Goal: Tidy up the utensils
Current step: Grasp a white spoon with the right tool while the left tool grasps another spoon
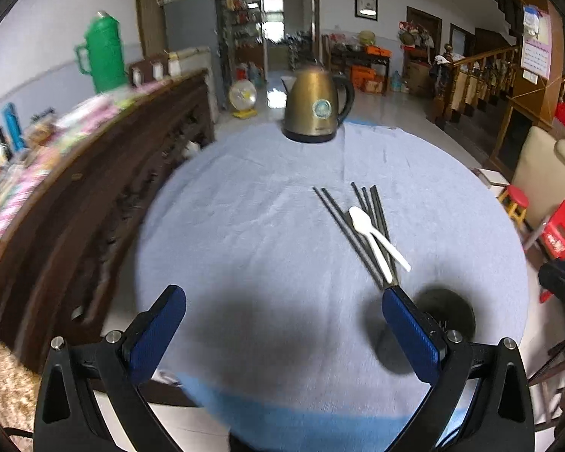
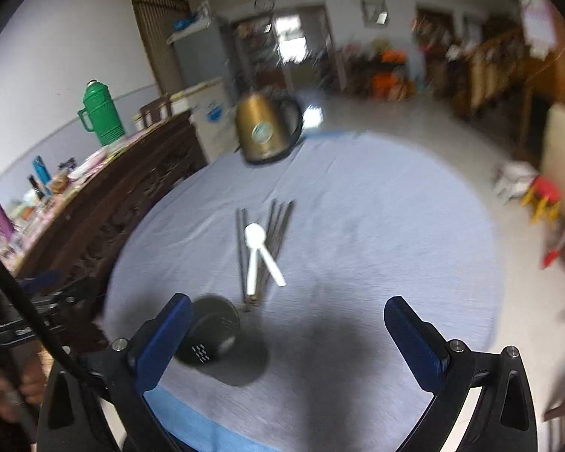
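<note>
Closest to you, your left gripper (image 1: 282, 333) has its blue fingers (image 1: 158, 329) spread wide with nothing between them, hovering over the grey-blue cloth on the round counter (image 1: 245, 226). Same deal with your right gripper (image 2: 288, 342): fingers (image 2: 414, 342) wide apart, holding nothing.

Just past the fingertips sits a dark round holder (image 2: 213, 333). Your right view shows it best, with a patch of small slots on its side, just beside the left finger. In the left view it's mostly tucked behind the right finger (image 1: 448, 314), so you only get its dark rim. The left view also catches the other gripper's black body at the far right edge.

Right beyond the holder is the pile: dark chopsticks (image 1: 358, 226) fanned out on the cloth, near ends bunched close to the holder, far ends spreading toward the kettle. Two white spoons (image 1: 373, 235) lie on top of them, bowls stacked at the far end, handles splaying apart back toward you. The long axis runs roughly near-to-far, leaning left in the left view.

At the counter's far edge stands a gold kettle (image 1: 314, 107) with a black handle and a round blue-green sticker; the writing's too small to read. Off to the left, a green thermos (image 1: 103, 52) sits on a dark wooden sideboard (image 1: 105, 196). The right view is pretty motion-blurred.
</note>
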The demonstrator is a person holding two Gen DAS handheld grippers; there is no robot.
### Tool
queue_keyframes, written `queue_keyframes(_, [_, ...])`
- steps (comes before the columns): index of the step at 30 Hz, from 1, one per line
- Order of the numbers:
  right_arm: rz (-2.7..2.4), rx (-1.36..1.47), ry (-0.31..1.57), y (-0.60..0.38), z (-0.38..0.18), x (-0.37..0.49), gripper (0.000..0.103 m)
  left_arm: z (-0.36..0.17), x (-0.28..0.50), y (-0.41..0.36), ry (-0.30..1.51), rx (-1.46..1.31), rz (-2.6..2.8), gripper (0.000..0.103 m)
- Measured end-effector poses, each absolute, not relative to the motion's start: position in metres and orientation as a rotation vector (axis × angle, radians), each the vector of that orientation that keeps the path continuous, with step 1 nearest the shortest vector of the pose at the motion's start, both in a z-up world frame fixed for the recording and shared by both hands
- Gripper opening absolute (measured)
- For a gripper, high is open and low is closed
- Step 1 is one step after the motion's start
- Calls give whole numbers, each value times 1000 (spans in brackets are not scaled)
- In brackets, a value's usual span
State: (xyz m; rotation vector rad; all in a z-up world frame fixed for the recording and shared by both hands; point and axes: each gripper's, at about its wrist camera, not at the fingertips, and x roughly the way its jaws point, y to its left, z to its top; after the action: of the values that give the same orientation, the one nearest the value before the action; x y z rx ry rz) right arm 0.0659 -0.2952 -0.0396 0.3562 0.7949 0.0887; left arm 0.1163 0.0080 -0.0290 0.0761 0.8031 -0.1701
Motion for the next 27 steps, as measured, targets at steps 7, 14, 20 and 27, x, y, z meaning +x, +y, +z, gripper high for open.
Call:
queue_keyframes(7, [287, 482, 969, -315, -100, 177, 70, -69, 213, -8, 928, 36, -234, 80])
queue_keyframes(14, [486, 399, 1052, -276, -139, 255, 53, -100, 260, -13, 1010, 5, -243, 64])
queue_keyframes(20, [520, 311, 1178, -246, -175, 295, 46, -111, 292, -18, 1052, -6, -243, 64])
queue_keyframes(27, [478, 273, 1198, -244, -190, 297, 9, -123, 302, -29, 1083, 12, -276, 64])
